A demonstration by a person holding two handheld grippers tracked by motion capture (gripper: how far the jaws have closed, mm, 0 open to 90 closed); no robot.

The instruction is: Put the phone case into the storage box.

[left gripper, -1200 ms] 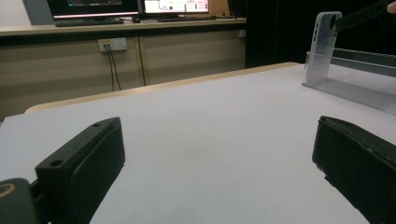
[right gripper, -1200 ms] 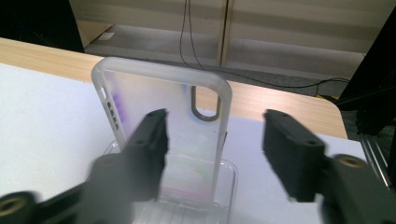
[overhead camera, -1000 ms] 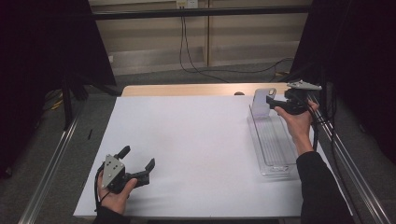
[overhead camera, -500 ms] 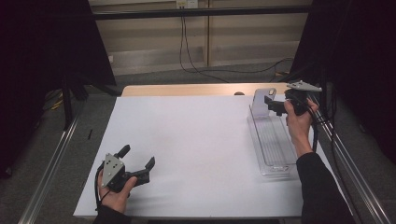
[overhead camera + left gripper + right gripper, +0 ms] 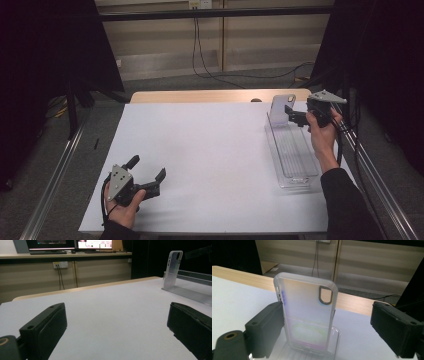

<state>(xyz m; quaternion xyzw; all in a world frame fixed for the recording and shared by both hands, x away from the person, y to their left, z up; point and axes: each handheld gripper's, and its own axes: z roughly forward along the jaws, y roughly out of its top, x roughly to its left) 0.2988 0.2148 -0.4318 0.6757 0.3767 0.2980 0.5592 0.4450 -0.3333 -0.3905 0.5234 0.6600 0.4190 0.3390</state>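
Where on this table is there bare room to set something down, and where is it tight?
Free: the white table top between the left gripper and the clear tray. Crowded: the tray's far end, where the phone case stands upright between the right gripper's open jaws.

A person in dark long sleeves works two hand-held grippers, both matte black with blocky, flat-faced jaws. The left gripper (image 5: 145, 175) carries a grey three-cornered plate dotted with screws and a black cable looping at the wrist; the right gripper (image 5: 291, 114) bears a like plate and a trailing black cable.
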